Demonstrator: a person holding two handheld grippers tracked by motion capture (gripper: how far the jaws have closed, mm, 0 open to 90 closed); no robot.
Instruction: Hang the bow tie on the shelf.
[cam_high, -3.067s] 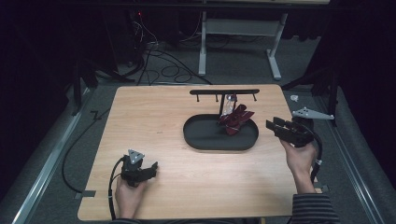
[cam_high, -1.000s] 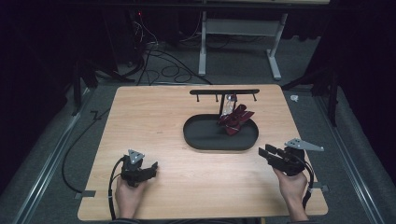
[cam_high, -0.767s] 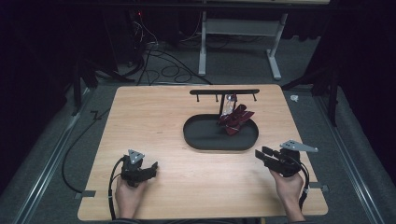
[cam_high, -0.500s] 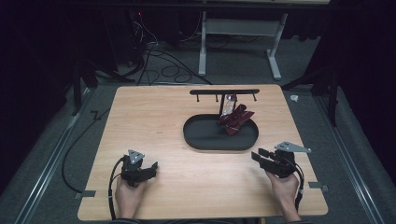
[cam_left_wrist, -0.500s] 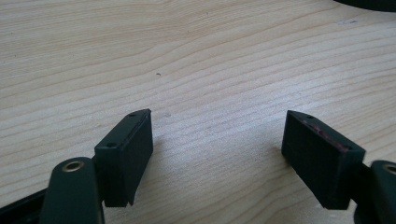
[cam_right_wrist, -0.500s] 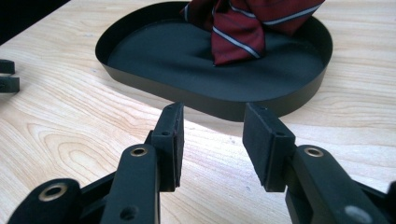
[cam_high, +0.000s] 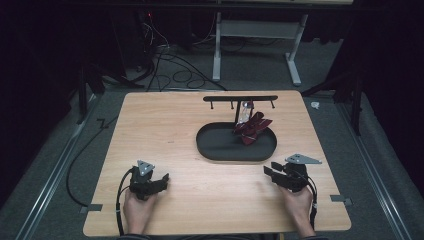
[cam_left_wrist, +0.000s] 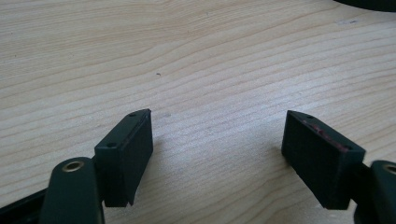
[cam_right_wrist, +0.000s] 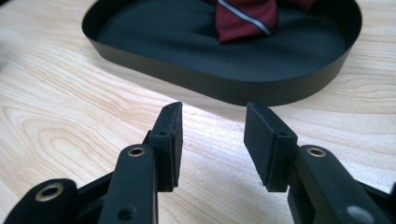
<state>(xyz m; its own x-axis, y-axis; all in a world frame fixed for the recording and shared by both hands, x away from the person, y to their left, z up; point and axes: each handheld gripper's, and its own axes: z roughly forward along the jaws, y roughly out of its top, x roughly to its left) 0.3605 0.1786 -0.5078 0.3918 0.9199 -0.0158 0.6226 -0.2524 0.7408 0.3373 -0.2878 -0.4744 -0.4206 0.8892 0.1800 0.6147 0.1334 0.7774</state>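
Having drawn the right gripper (cam_high: 274, 175) back near the tray (cam_high: 210, 148), jaws parted; resting the left gripper (cam_high: 156, 182) wide open on the table (cam_high: 165, 120).

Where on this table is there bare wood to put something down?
The whole left half of the table, from the far edge to the left gripper, is bare, as is the near strip between both grippers. The black tray, tie and rack crowd the right-centre.
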